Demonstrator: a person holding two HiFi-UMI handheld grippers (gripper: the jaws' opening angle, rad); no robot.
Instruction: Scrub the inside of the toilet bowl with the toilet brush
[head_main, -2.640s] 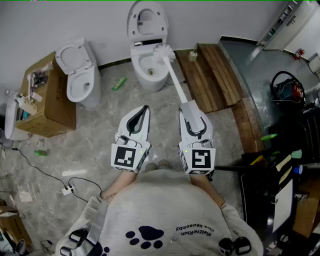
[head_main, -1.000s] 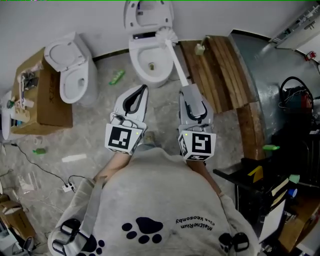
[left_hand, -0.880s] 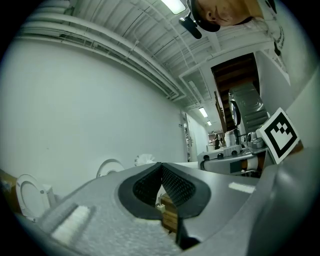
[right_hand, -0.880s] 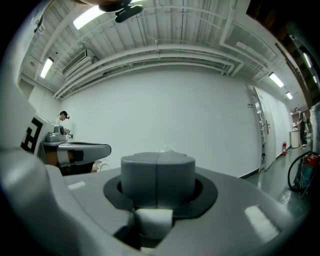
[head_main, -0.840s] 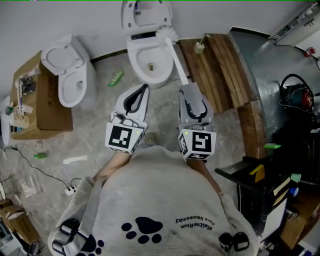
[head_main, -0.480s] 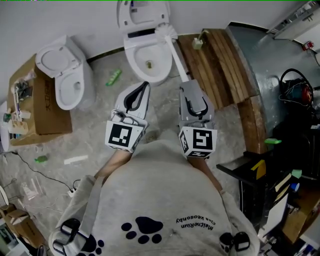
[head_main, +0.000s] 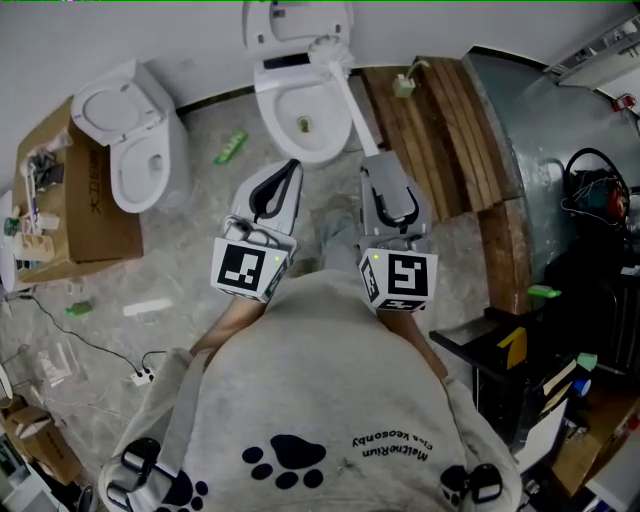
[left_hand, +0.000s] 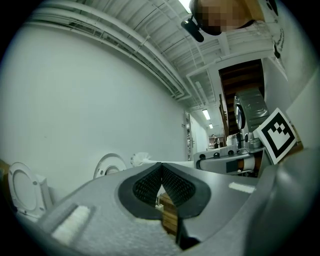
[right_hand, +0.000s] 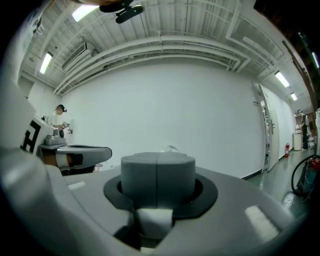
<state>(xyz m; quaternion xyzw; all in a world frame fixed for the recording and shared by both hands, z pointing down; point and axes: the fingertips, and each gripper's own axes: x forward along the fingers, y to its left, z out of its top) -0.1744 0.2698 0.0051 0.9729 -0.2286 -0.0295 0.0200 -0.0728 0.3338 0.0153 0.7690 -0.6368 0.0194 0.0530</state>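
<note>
Pinching the brush (head_main: 350, 100) handle in the right gripper (head_main: 377, 168), with the long shaft pointing straight out ahead of the jaws and slightly left. Hovering the bristles over the far rim of the bowl (head_main: 266, 108), so probably needing to pull back and dip down. Holding the left gripper (head_main: 289, 168) pressed shut, empty, alongside.

Lit brightly and evenly from ceiling strip lights (right_hand: 46, 62); soft shadows only. Bends hard toward black corners in both gripper views, blurs close up.
</note>
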